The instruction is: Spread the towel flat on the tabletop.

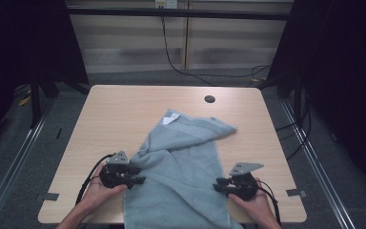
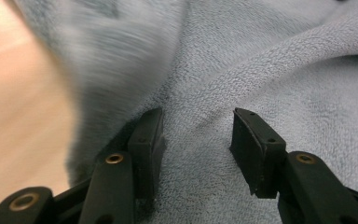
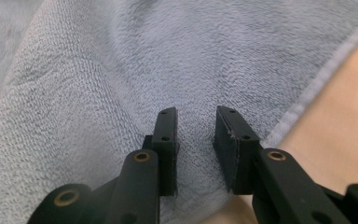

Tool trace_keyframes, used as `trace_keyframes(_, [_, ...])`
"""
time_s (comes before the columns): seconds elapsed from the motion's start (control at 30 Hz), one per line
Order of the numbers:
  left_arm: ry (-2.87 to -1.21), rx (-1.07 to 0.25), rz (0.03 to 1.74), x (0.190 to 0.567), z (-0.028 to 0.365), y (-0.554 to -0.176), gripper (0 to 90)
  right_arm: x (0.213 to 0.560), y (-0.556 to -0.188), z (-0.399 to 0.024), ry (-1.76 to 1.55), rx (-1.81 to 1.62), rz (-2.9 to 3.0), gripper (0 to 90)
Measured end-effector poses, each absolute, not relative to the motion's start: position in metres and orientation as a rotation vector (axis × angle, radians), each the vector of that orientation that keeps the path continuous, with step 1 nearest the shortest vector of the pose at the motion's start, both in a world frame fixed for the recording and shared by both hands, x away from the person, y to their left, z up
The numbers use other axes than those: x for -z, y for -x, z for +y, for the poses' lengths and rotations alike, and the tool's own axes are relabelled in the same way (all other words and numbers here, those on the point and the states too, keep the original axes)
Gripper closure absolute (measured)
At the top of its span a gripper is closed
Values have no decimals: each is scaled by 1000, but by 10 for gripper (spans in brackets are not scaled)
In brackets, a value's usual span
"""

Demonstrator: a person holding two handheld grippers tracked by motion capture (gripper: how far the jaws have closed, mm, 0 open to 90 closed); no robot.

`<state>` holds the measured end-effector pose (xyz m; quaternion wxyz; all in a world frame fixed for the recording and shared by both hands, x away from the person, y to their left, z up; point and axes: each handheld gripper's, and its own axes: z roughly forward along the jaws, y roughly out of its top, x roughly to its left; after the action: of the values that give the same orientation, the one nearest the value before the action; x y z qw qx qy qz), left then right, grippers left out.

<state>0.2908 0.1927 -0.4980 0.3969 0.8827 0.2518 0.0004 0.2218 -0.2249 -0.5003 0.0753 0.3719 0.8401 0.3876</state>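
Grey towel (image 1: 181,167) lies rumpled on the wooden bench (image 1: 109,114), spread from mid-bench down past the near edge, where its lower end hangs over. Far end bunched and folded over, with a small white tag (image 1: 170,118) showing at the far corner. A ridge of folds runs diagonally across the cloth.

Left hand-held gripper (image 1: 137,175) sits at the towel's left edge, held in the person's left hand (image 1: 97,188), pointing inward toward the cloth. In the left gripper view its jaws stand apart over the towel (image 2: 242,70); a raised fold of terry runs up between them, but the pads (image 2: 249,149) do not press on it. Left part of that view is motion-blurred, bare bench (image 2: 18,116) beside the cloth edge.

Right hand-held gripper (image 1: 220,185) is at the towel's right edge near the front, held in the right hand (image 1: 257,205), pointing inward. In the right gripper view the jaws are narrowly apart, a gap visible between the pads (image 3: 226,144), towel (image 3: 121,70) under and between them, not pinched. The hemmed towel edge (image 3: 317,79) runs diagonally just right of the jaws, bench (image 3: 345,126) beyond it.

Round dark hole (image 1: 209,99) in the bench at the far side, well apart from the towel. Black cables (image 1: 186,69) on the floor behind the bench.
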Motion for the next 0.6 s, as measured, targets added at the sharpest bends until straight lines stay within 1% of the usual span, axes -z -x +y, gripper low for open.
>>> trace_keyframes(0.1, [-2259,20,592,497,193,-271,552,500,-199,-230,-1135,-1177,2520,696])
trace_keyframes(0.23, [-2277,83,535,495,196,-242,563,499,-180,-229,-1110,-1178,2548,689])
trace_keyframes(0.27, [-2276,102,533,494,198,-235,565,498,-177,-228,-1107,-1177,2561,679])
trace_keyframes(0.33, [-2271,143,521,494,200,-230,590,497,-176,-225,-1103,-1175,2579,626])
trace_keyframes(0.37, [-2272,177,504,493,200,-231,600,496,-178,-225,-1099,-1178,2591,616])
trace_keyframes(0.43, [-2207,183,508,488,198,-238,609,494,-187,-225,-1109,-1202,2560,608])
trace_keyframes(0.5, [-2167,158,502,478,193,-251,609,490,-201,-225,-1128,-1246,2516,608])
trace_keyframes(0.6, [-2163,105,518,467,179,-279,607,485,-228,-222,-1131,-1241,2458,610])
